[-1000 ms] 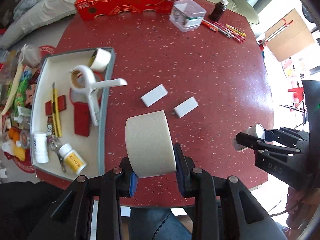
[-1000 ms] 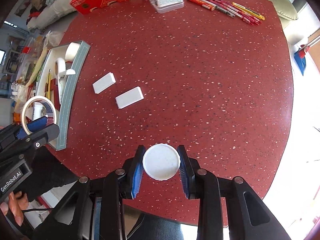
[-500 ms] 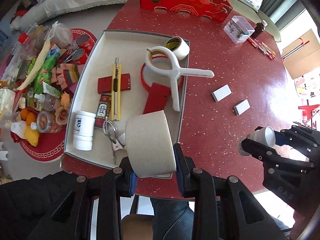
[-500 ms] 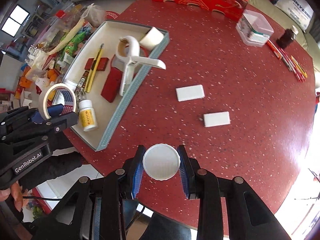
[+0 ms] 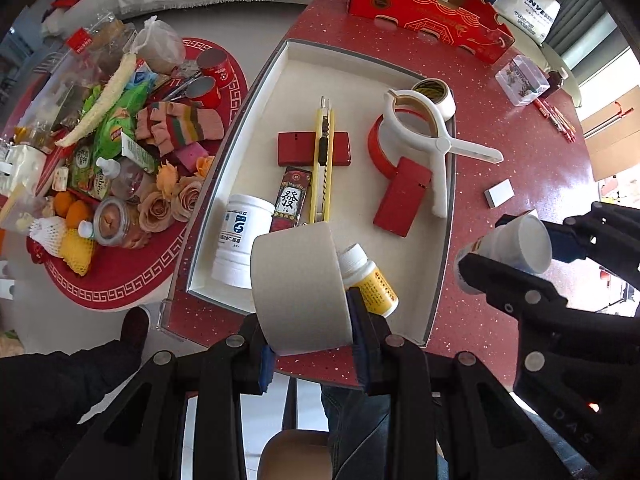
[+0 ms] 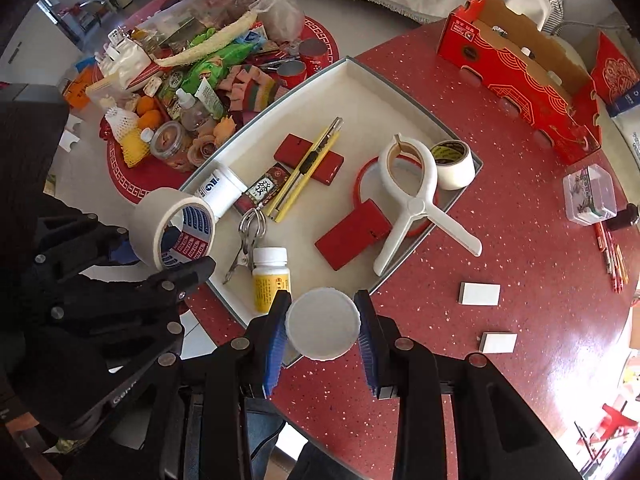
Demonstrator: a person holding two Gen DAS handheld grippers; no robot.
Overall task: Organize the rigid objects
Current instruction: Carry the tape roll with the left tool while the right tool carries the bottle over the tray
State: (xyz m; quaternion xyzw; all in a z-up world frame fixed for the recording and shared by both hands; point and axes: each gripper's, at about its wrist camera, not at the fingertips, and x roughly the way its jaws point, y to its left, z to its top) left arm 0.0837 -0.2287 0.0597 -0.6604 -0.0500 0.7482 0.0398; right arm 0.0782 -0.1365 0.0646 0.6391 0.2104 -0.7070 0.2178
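Note:
My left gripper [image 5: 310, 332] is shut on a wide roll of beige masking tape [image 5: 298, 288], hanging over the near end of the white, grey-rimmed tray [image 5: 280, 80]. The right wrist view shows that same roll [image 6: 160, 216] at the left. My right gripper [image 6: 322, 336] is shut on a white-capped bottle [image 6: 322, 322] above the tray's near corner [image 6: 360, 92]. In the tray lie a white jar [image 5: 238, 240], a yellow-labelled bottle [image 6: 270, 276], a yellow knife [image 5: 324, 160], red blocks, a white clamp [image 6: 412, 204] and a tape roll [image 6: 454, 164].
Two small white boxes [image 6: 480, 294] [image 6: 498, 343] lie on the red table right of the tray. A red cardboard box [image 6: 520, 68], a clear plastic box [image 6: 588, 194] and pens [image 6: 612, 256] sit farther off. A cluttered red mat [image 6: 132, 184] lies left of the table.
Both grippers have swept left from the middle of the table to the tray's near end, rolling as they went. Each keeps hold of the same thing.

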